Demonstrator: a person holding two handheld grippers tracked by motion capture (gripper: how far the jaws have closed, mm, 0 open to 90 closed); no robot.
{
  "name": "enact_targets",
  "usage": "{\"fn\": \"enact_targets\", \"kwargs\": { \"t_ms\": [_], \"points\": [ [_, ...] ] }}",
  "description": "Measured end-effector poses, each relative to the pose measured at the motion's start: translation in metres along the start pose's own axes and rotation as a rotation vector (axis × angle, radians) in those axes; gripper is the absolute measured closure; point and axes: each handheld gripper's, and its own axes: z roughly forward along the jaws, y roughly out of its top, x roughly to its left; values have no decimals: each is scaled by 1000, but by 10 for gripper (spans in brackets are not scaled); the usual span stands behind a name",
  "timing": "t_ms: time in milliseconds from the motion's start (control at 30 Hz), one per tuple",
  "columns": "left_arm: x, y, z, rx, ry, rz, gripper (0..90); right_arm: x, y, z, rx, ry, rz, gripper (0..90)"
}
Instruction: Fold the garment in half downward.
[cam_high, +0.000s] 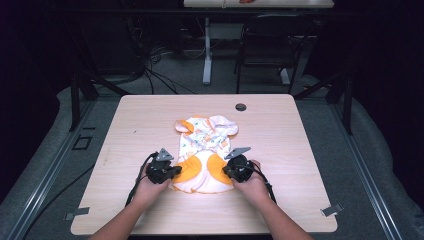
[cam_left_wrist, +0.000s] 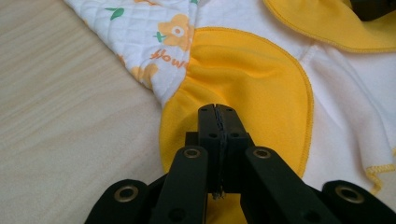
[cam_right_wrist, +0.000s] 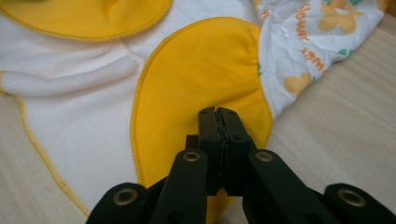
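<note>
A small baby garment (cam_high: 205, 145), white with an orange flower print and yellow patches, lies flat on the middle of the wooden table (cam_high: 145, 120). My left gripper (cam_high: 172, 170) sits at its lower left edge. In the left gripper view, that gripper (cam_left_wrist: 217, 110) has its jaws pressed together over the yellow patch (cam_left_wrist: 247, 70), and the cloth puckers toward the tips. My right gripper (cam_high: 228, 169) is at the lower right edge. In the right gripper view, that gripper (cam_right_wrist: 217, 112) is likewise shut on the other yellow patch (cam_right_wrist: 201, 70).
A dark round cable hole (cam_high: 240, 106) lies in the table behind the garment. Metal clips (cam_high: 331, 210) sit at the front corners. Beyond the far edge stand a dark chair (cam_high: 265, 45) and a white table leg (cam_high: 207, 50) among floor cables.
</note>
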Motion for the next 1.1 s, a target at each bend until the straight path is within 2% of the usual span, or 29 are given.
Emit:
{"fn": "enact_targets", "kwargs": {
  "t_ms": [233, 333, 600, 733, 967, 1100],
  "points": [
    [-6, -9, -7, -3, -19, 2, 898, 7, -6, -6, 13, 14, -26, 887],
    [-9, -14, -10, -13, -32, -11, 898, 11, -10, -8, 8, 21, -30, 887],
    [-17, -23, -17, -17, -64, -8, 898, 20, -21, -16, -1, 50, -39, 886],
    [-21, -28, -20, -24, -74, -22, 898, 22, -25, -19, 7, 64, -41, 886],
    [-29, -37, -28, -15, -109, -25, 898, 30, -33, -26, 10, 84, -59, 886],
    [-34, -40, -32, -3, -115, -20, 898, 36, -38, -30, 15, 92, -68, 885]
  ]
}}
